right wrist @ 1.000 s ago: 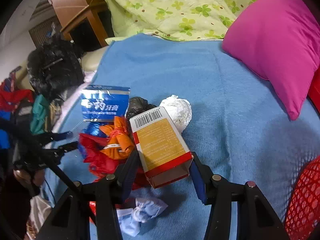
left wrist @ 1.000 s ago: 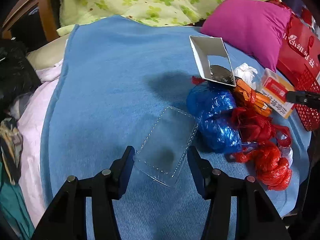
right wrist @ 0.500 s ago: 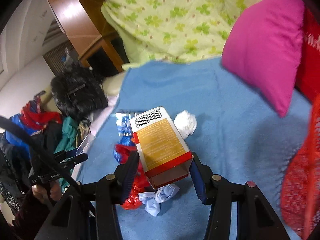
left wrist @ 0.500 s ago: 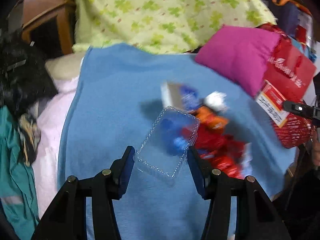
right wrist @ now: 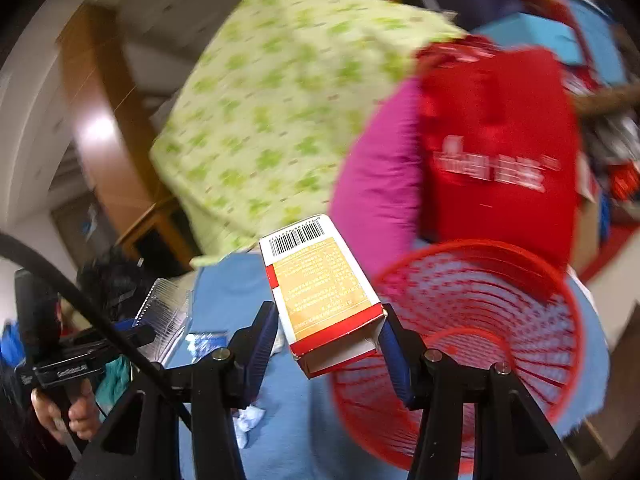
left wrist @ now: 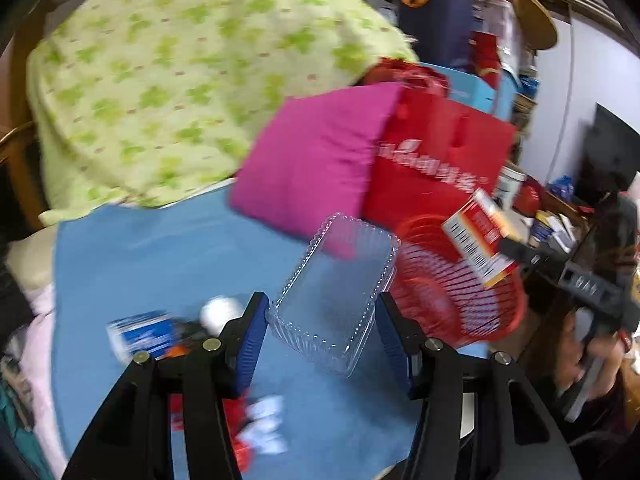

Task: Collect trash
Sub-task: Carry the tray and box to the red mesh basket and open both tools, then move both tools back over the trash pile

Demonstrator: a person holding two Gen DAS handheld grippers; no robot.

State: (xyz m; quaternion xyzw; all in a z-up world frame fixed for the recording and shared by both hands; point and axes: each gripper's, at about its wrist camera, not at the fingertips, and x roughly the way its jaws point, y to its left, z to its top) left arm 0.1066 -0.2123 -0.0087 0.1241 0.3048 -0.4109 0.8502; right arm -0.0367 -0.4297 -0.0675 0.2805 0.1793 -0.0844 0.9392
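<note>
My left gripper (left wrist: 322, 330) is shut on a clear plastic clamshell tray (left wrist: 336, 288) and holds it in the air just left of a red mesh basket (left wrist: 452, 292). My right gripper (right wrist: 328, 344) is shut on a red, white and yellow carton (right wrist: 320, 288) with a barcode, lifted at the left rim of the same red basket (right wrist: 480, 328). In the left wrist view the carton (left wrist: 480, 236) hangs over the basket's far right rim. Loose trash lies below on the blue blanket (left wrist: 152, 248): a blue packet (left wrist: 140, 334), a white paper ball (left wrist: 220, 312) and red bags (left wrist: 236, 440).
A magenta pillow (left wrist: 316, 160) and a red shopping bag (left wrist: 436, 164) stand behind the basket. A green-patterned quilt (left wrist: 180, 80) is heaped at the back. A wooden bed frame (right wrist: 104, 132) rises at the left. A hand (right wrist: 64, 416) holds the left gripper's handle.
Both grippers rose and swung right, away from the trash pile, carrying the clear tray and the carton. The red basket came into full view beside them.
</note>
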